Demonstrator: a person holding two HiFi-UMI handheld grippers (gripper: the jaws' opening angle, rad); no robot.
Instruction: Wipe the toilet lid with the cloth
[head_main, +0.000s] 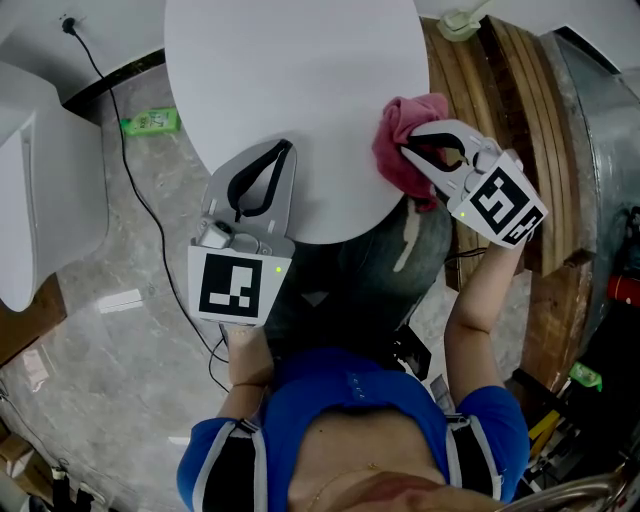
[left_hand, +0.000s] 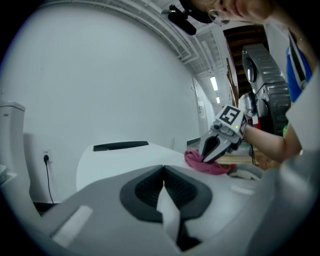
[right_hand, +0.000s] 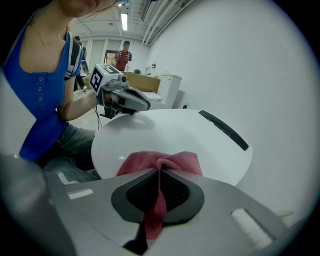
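The white toilet lid (head_main: 290, 70) fills the top middle of the head view and lies closed. A pink-red cloth (head_main: 405, 125) is bunched on its right edge, with my right gripper (head_main: 405, 148) shut on it. In the right gripper view the cloth (right_hand: 150, 162) spreads on the lid (right_hand: 175, 135) beyond my right gripper (right_hand: 159, 172), and a strip of it hangs back between the jaws. My left gripper (head_main: 287, 150) rests on the lid's near left edge, shut and holding nothing. In the left gripper view, my left gripper (left_hand: 162, 169) points across the lid (left_hand: 125, 155) toward the cloth (left_hand: 210, 165).
A white toilet tank (head_main: 40, 190) stands at the left, with a black cable (head_main: 120, 150) and a green packet (head_main: 150, 122) on the grey floor beside it. Wooden slats (head_main: 510, 90) and a metal casing (head_main: 600, 130) border the right. My legs are just below the lid.
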